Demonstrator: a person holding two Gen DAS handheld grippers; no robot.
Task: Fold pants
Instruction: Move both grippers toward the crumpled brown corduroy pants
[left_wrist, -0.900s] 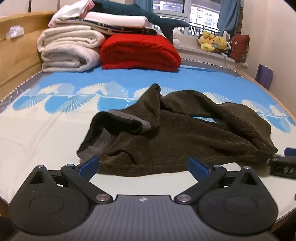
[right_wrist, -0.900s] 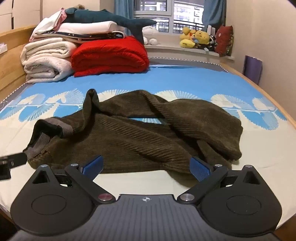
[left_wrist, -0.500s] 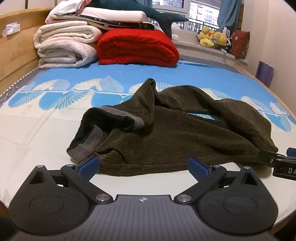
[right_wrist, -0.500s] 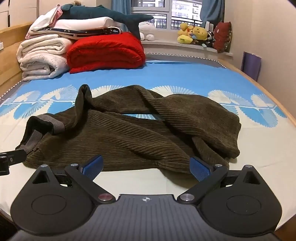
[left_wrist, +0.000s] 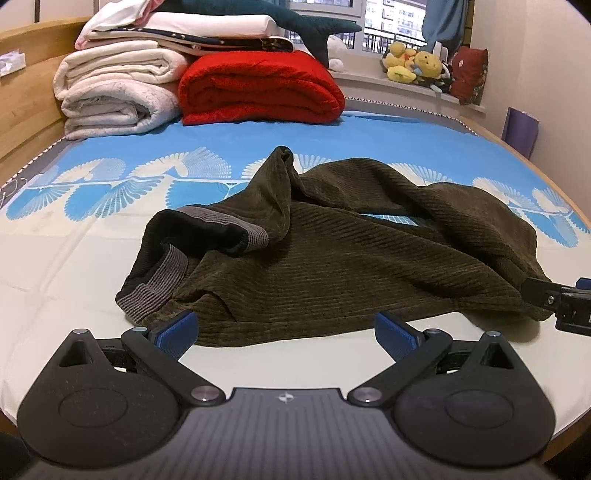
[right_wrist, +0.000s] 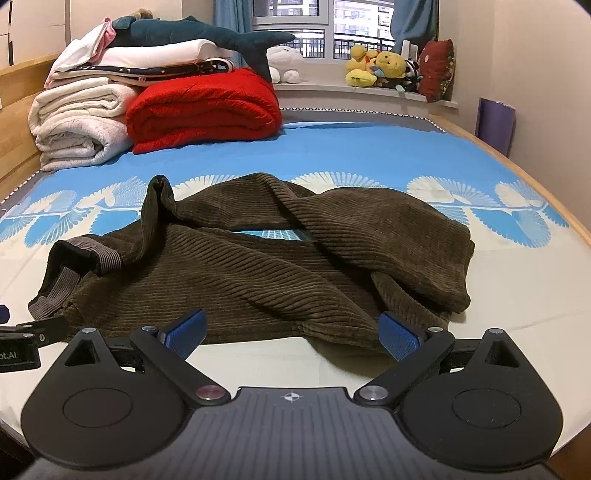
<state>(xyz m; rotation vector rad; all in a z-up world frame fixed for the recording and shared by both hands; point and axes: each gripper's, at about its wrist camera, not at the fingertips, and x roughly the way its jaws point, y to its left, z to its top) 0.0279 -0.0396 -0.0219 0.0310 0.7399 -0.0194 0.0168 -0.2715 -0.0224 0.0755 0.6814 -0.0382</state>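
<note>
I have moved both grippers in closer to the crumpled brown pants (left_wrist: 332, 258) lying on the bed (left_wrist: 74, 258). My left gripper (left_wrist: 284, 332) and right gripper (right_wrist: 291, 334) gape wide and empty at the near hem, so folding hasn't begun.

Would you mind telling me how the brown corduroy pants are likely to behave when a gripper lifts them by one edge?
The pants lie crumpled in soft folds, so they will probably droop. Their thick ribbed cloth suggests some weight and a fair grip.
</note>
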